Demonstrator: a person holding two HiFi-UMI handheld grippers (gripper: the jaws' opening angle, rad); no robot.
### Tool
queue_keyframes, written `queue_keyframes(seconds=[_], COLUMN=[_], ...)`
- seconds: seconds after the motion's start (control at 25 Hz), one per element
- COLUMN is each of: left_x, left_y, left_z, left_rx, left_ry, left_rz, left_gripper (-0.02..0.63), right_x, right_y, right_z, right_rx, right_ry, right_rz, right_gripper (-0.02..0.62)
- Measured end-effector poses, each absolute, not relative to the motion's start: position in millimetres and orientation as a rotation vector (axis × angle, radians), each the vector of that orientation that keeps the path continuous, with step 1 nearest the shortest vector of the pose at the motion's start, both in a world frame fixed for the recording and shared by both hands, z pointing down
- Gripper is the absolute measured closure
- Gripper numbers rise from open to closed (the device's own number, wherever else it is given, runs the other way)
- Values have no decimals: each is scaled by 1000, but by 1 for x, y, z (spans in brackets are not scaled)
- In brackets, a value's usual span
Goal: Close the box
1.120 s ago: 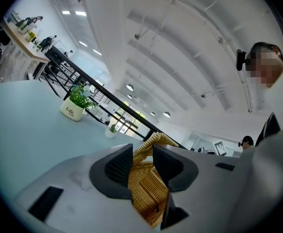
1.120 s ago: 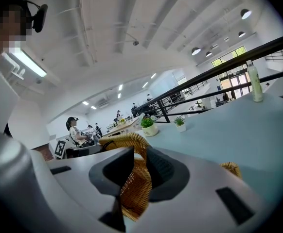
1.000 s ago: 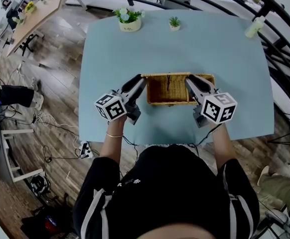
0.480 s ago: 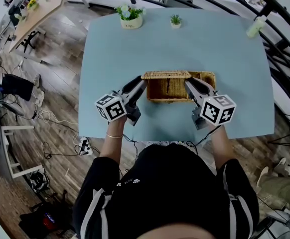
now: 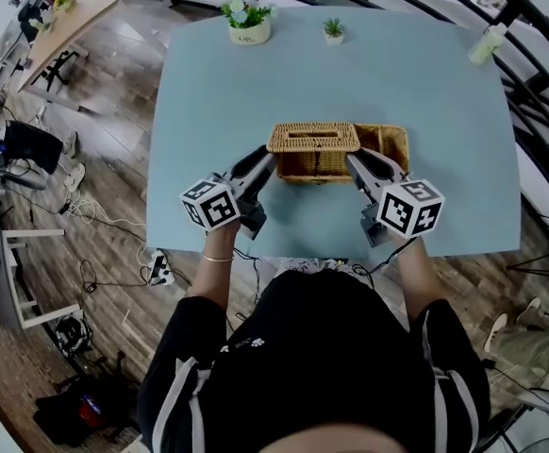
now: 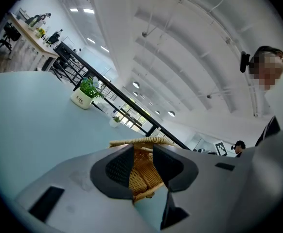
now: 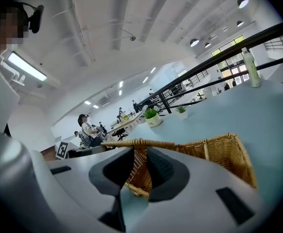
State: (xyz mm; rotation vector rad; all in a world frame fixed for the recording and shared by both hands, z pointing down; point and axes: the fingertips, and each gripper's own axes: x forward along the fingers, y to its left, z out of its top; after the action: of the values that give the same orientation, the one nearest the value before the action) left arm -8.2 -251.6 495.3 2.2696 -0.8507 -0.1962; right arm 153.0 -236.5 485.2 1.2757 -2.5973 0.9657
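A wicker box (image 5: 384, 141) stands in the middle of the blue table (image 5: 425, 83). Its slotted lid (image 5: 312, 137) lies flat over the left part, while the right compartment is uncovered. My left gripper (image 5: 271, 156) points at the box's front left corner, and my right gripper (image 5: 352, 159) at the front below the lid's right end. In the left gripper view the lid's braided edge (image 6: 134, 141) runs just above the jaws (image 6: 142, 152). The right gripper view shows the same edge (image 7: 132, 143) above those jaws (image 7: 140, 154). Both pairs stand slightly apart, with only wicker seen through the gaps.
Two small potted plants (image 5: 246, 22) (image 5: 333, 29) stand at the table's far edge, and a pale bottle (image 5: 483, 45) at its far right corner. A black railing (image 5: 539, 83) curves behind the table. The table's near edge is just behind the grippers.
The lid, upright a second ago, has swung down and now lies flat on the box. The right gripper has shifted slightly left; the left one has barely moved.
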Motion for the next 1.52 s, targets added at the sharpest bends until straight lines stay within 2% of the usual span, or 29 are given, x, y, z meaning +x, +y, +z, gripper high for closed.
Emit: queue_keyframes(seconds=[1.52], left_x=[-2], left_y=[-208], left_z=[528], left_rx=[2207], left_ry=[-906], left_rz=[-137], left_gripper=[499], right_x=[153], right_y=[-197], right_z=[531], right_rx=[1196], right_ry=[-2493], right_rz=[1013], right_gripper=[512])
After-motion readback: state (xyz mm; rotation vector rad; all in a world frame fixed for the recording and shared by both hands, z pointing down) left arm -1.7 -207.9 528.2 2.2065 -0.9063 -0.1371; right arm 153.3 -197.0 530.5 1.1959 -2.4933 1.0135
